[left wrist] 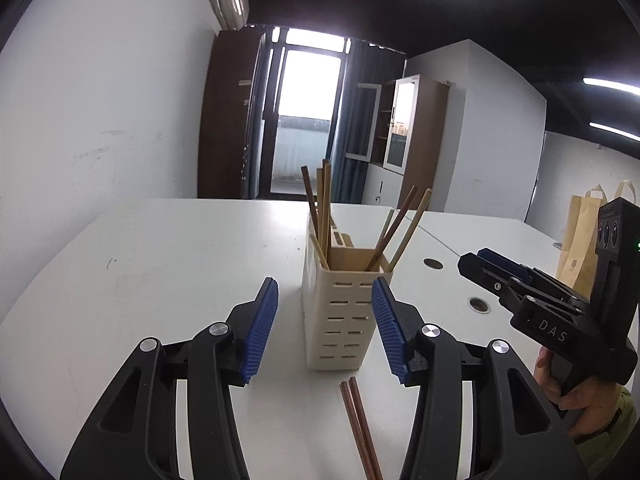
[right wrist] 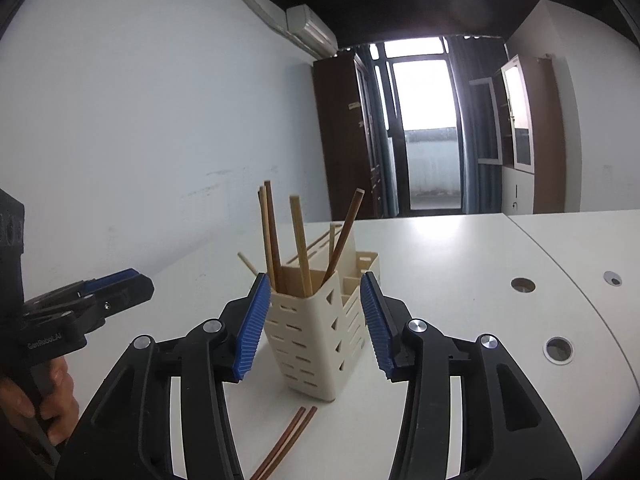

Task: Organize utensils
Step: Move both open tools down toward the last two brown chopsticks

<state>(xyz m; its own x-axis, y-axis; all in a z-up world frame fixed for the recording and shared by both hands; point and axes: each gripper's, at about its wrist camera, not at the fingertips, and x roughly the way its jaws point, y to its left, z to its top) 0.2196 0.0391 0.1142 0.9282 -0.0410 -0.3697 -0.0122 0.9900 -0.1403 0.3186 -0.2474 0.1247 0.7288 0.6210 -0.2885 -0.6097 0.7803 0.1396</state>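
A cream slotted utensil holder (left wrist: 340,320) (right wrist: 316,340) stands upright on the white table (left wrist: 160,280), with several wooden chopsticks (left wrist: 324,208) (right wrist: 272,236) leaning in it. Two brown chopsticks (left wrist: 360,428) (right wrist: 286,444) lie side by side on the table just in front of the holder. My left gripper (left wrist: 325,286) (right wrist: 136,280) is open, short of the holder, with nothing between its blue pads. My right gripper (right wrist: 315,280) (left wrist: 476,258) is open too and empty; it faces the holder from the other side. A hand holds each grip.
A brown paper bag (left wrist: 580,248) stands at the table's far right. Round cable holes (right wrist: 559,350) (left wrist: 479,305) sit in the tabletop to the right of the holder. A white wall (right wrist: 120,140) runs along the table's left side.
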